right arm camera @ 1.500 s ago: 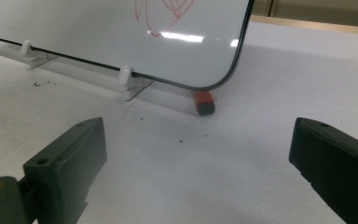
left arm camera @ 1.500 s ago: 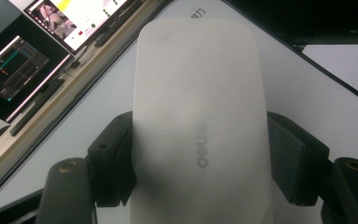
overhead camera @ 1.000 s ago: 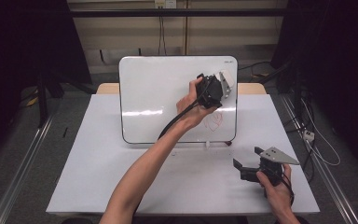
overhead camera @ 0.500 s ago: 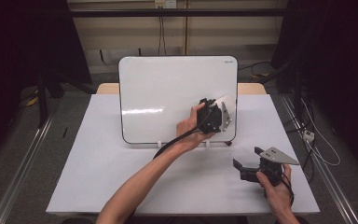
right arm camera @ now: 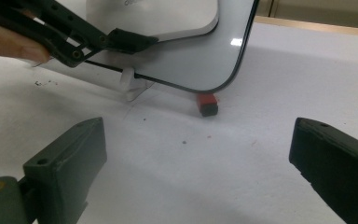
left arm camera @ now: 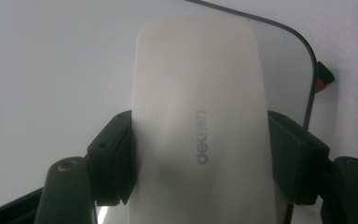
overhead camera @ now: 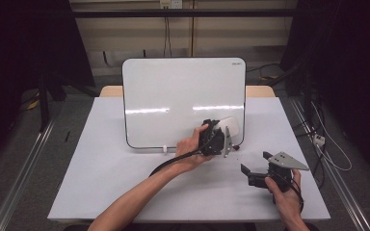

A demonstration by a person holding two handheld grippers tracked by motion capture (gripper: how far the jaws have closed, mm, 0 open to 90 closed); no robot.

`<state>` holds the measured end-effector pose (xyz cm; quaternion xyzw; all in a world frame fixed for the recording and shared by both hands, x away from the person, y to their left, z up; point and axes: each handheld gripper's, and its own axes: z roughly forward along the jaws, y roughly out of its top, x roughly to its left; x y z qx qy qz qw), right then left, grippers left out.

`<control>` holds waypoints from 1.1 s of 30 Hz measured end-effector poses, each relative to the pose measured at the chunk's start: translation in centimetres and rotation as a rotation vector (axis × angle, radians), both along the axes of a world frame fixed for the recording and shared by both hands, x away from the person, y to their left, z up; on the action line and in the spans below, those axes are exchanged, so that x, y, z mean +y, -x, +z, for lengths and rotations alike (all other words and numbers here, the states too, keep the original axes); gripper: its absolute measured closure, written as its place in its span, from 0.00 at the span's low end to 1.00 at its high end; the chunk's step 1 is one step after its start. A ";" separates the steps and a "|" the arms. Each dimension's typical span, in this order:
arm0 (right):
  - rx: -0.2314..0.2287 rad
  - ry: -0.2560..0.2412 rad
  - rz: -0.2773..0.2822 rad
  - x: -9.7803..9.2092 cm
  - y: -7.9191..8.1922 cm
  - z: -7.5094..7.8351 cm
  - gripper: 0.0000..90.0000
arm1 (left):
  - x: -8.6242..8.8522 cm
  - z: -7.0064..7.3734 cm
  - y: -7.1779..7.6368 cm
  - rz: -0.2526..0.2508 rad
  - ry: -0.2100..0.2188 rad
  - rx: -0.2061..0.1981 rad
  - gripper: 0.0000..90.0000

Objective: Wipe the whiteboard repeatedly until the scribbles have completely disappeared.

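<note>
Centre frame in the high view, the left arm stretches diagonally up from the bottom edge, its left gripper pinching a white eraser flat against the lower right corner of the upright whiteboard. At lower right, the right gripper rests low over the table, jaws spread. A small red-and-black object, possibly a marker cap, lies half hidden behind the board's corner.
</note>
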<state>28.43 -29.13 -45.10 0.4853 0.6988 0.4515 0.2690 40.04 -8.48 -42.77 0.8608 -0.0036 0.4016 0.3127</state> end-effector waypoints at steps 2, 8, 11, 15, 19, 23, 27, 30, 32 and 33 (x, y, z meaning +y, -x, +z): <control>-0.002 0.002 -0.001 -0.1 0.0 0.0 0.05 | 0.0 0.1 -0.1 -0.001 0.002 0.016 0.35; 0.000 -0.001 -0.002 -0.1 0.1 0.0 0.05 | 0.9 1.2 -1.0 0.040 0.017 0.032 0.35; -0.002 0.000 -0.003 -0.1 0.1 0.0 0.05 | 2.1 2.9 -2.5 0.093 0.068 0.037 0.35; 0.000 0.002 -0.002 -0.1 0.0 0.0 0.05 | 3.2 4.8 -4.3 0.152 0.137 0.040 0.35; -0.001 0.004 -0.003 -0.1 -0.1 0.0 0.05 | 3.6 6.0 -5.3 0.186 0.172 0.043 0.34; -0.002 0.004 0.000 -0.1 -0.1 0.0 0.05 | 2.8 5.9 -5.3 0.215 0.199 0.012 0.35; 0.000 0.004 0.002 0.1 -0.2 0.0 0.05 | 2.2 5.3 -4.7 0.203 0.183 0.011 0.35; 0.004 0.001 0.003 0.2 -0.3 0.0 0.05 | 1.8 4.7 -4.2 0.184 0.164 0.006 0.35; 0.001 0.004 0.006 0.2 -0.3 0.0 0.05 | 1.2 3.6 -3.3 0.153 0.135 0.006 0.35; 0.000 0.004 0.008 0.2 -0.3 0.0 0.05 | 1.0 3.2 -2.9 0.141 0.121 0.005 0.35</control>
